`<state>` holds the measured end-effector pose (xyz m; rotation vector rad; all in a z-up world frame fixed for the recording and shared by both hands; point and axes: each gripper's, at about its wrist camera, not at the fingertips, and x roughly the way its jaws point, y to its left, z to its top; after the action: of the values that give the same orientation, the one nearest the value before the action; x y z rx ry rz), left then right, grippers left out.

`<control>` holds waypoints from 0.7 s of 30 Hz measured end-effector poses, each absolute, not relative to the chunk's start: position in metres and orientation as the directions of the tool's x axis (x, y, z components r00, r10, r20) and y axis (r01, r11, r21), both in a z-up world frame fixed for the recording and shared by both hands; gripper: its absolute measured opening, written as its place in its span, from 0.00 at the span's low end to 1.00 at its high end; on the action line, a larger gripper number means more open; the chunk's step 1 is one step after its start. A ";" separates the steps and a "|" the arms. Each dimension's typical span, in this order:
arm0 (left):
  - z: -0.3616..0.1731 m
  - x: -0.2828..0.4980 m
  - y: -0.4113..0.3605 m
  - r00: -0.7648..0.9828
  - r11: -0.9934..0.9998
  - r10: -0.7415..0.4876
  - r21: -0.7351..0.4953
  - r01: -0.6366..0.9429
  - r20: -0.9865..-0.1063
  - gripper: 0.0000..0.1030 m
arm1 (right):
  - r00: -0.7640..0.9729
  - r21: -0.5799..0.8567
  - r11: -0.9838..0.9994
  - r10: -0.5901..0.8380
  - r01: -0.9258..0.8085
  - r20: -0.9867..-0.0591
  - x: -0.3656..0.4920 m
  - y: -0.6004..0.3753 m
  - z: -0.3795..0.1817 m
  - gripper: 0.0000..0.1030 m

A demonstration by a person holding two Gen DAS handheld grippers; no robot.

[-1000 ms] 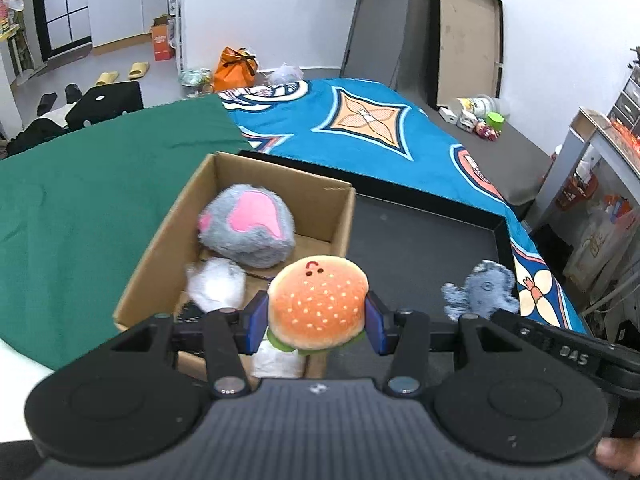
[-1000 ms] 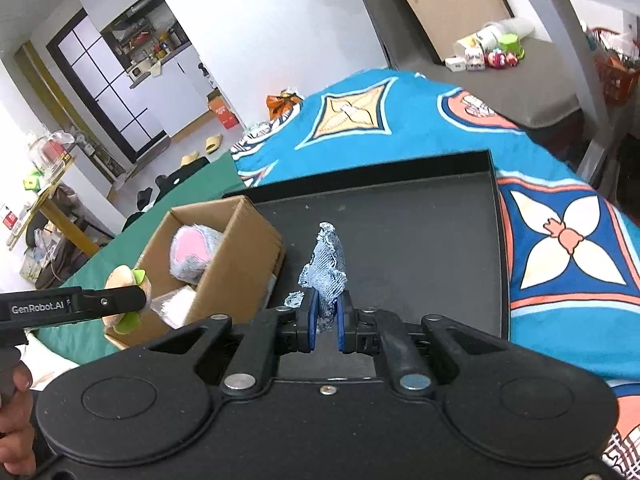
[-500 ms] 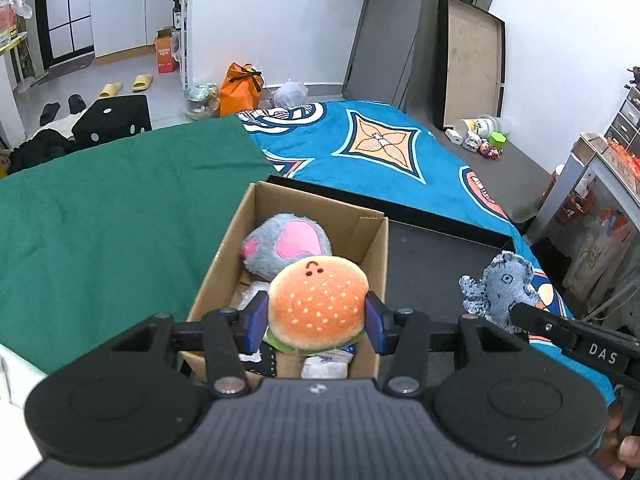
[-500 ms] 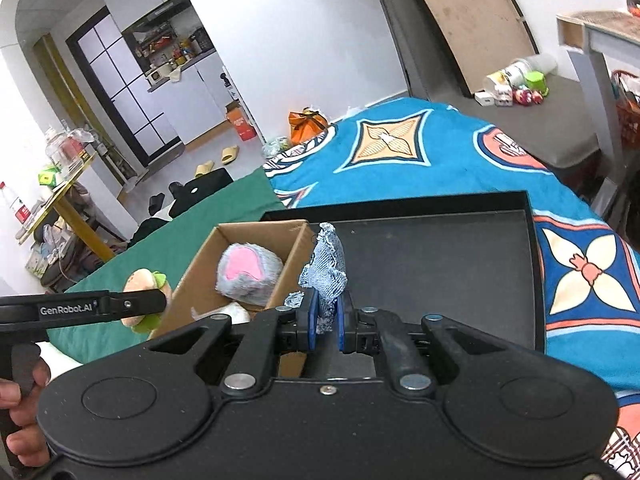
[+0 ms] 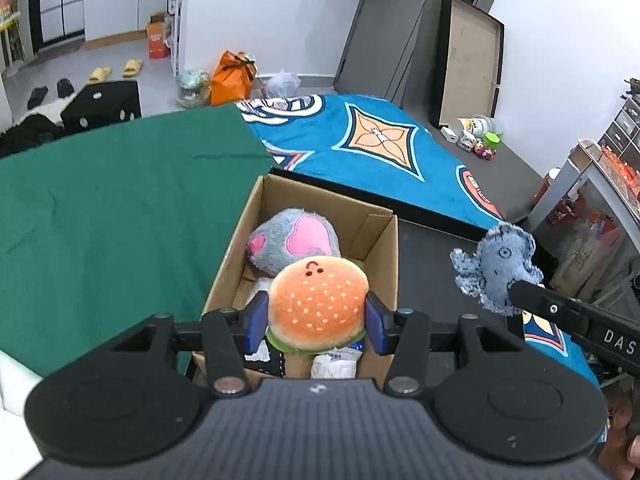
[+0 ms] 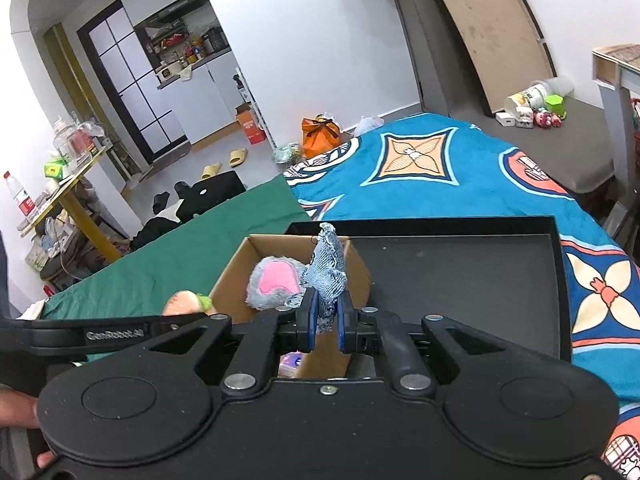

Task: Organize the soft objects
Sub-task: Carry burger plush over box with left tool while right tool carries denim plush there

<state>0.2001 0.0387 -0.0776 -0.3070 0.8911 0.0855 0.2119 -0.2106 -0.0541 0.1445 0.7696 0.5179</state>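
Denim toy (image 6: 326,270) in right gripper (image 6: 324,326); burger plush (image 5: 317,306) in left gripper (image 5: 316,322).

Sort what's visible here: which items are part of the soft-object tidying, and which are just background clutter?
Job: burger plush in left gripper; denim toy in right gripper; cardboard box; grey-pink plush.
Clutter: orange bag; yellow slippers; black tray.

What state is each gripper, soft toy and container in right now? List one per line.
Left gripper: shut on the orange burger plush, held above the box.
Right gripper: shut on the frayed blue denim toy.
Brown cardboard box: open-topped.
Grey-and-pink plush: lying inside the box.
Black tray: bare where visible.
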 end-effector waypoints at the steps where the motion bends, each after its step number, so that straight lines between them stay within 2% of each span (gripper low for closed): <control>1: -0.080 0.201 0.041 0.624 0.951 -0.060 -0.235 -0.203 -0.779 0.47 | 0.600 0.307 0.866 0.496 -0.395 -0.628 0.212 -0.207 -0.054 0.10; 21: -0.133 0.222 0.056 0.552 0.911 -0.162 -0.339 -0.235 -0.818 0.48 | 0.576 0.279 0.873 0.476 -0.400 -0.664 0.227 -0.169 -0.074 0.10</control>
<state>0.2220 0.0560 -0.1332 -0.4415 0.9943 0.0446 0.2273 -0.1688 -0.0745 0.1021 0.8073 0.5137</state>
